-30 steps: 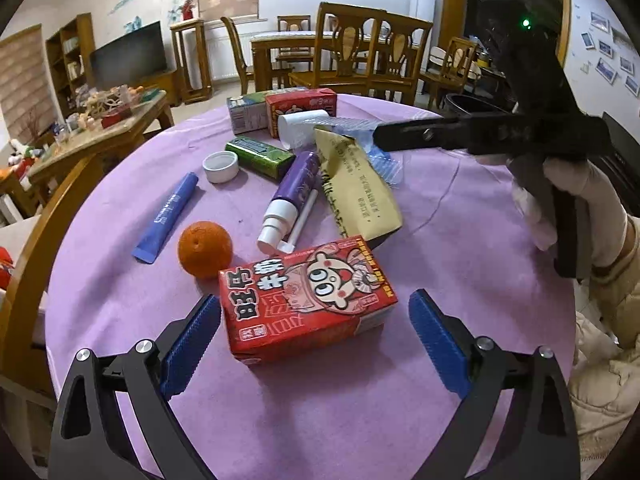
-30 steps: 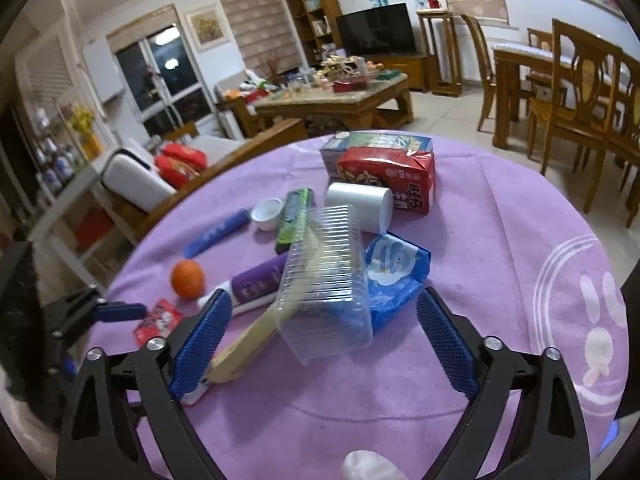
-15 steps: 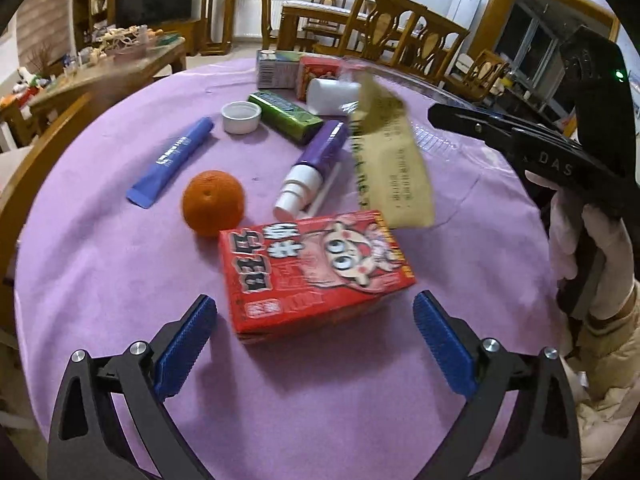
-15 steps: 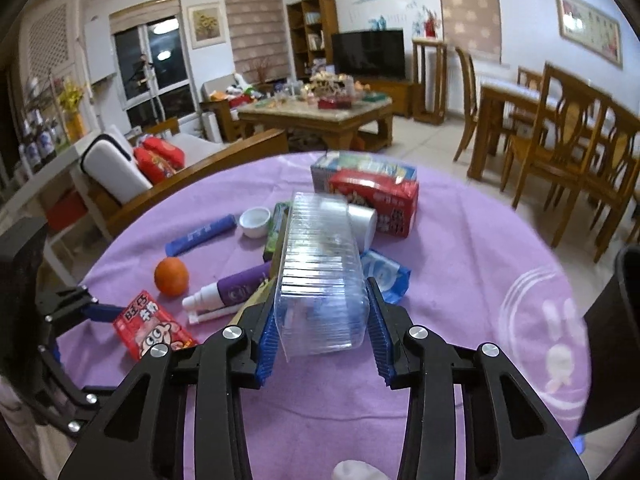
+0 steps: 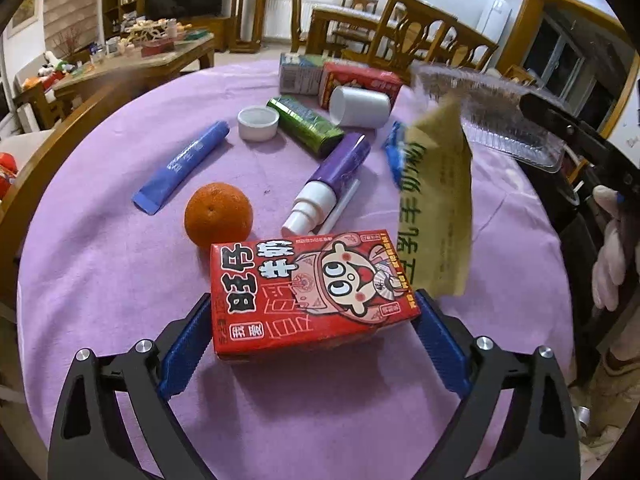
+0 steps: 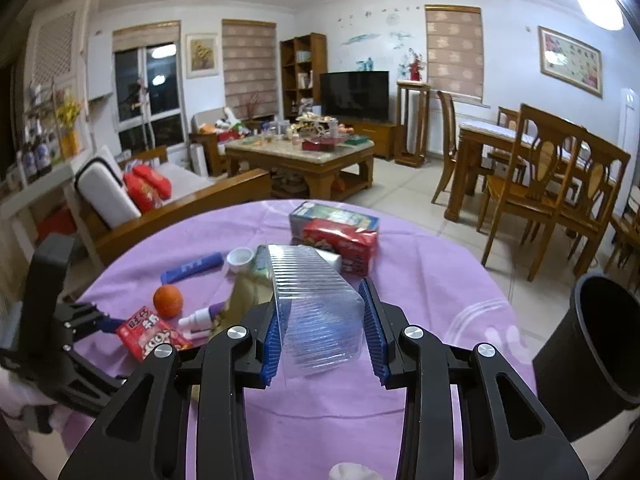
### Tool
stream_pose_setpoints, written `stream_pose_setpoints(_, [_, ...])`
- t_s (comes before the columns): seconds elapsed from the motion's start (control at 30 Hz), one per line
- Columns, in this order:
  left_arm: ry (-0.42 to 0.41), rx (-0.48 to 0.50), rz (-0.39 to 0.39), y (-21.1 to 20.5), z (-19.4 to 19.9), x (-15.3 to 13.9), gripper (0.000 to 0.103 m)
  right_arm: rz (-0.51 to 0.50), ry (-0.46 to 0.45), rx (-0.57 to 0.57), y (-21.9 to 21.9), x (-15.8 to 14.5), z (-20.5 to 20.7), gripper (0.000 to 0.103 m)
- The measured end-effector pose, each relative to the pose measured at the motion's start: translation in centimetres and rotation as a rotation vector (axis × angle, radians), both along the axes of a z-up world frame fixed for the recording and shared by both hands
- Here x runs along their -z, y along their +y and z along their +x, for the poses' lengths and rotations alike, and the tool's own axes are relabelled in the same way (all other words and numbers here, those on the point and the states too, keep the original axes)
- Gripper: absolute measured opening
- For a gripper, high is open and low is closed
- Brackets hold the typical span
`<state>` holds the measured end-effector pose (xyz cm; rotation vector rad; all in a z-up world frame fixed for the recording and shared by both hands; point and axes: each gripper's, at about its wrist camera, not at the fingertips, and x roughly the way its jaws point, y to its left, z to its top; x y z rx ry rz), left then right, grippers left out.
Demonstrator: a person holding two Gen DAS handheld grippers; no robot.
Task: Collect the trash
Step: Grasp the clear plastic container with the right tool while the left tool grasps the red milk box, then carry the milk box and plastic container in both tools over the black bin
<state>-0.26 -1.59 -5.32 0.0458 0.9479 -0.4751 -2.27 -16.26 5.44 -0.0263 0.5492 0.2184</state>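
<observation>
Right gripper: jaws have just been closing and now pinch a clear ribbed tray, pads pressed on both its sides; the tray is lifted off the worktop.
Wrapper: yellow-brown, hanging below the tray at its left edge, clear of the cloth; whether it is clamped with the tray cannot be told.
Left gripper: jaws wide, one blue pad on each side of the red carton, which lies flat on the worktop; the pads sit just beside its ends, and pressing contact cannot be confirmed.
Near the carton: an orange touching or just beside its far corner; a purple bottle with a white cap beyond it.
Farther out: blue tube, white lid, green packet, white cup on its side, two more cartons at the far edge.
Bin: black, open-topped, beside the worktop at the right of the right-wrist view.
</observation>
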Motion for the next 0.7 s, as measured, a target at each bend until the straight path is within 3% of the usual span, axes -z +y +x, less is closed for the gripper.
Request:
stream_pose_setpoints(0.37, [-0.124,-0.021,-0.113,1.0,-2.0,-2.8,0.093,0.112,-0.034,0.034,-6.0,-1.6,-1.5,0.036])
stream_pose_setpoints(0.7, [-0.256,0.067,-0.219,-4.1,-2.5,-7.6,0.093,0.194,-0.029,0.071,-11.0,-1.7,-3.2,0.036])
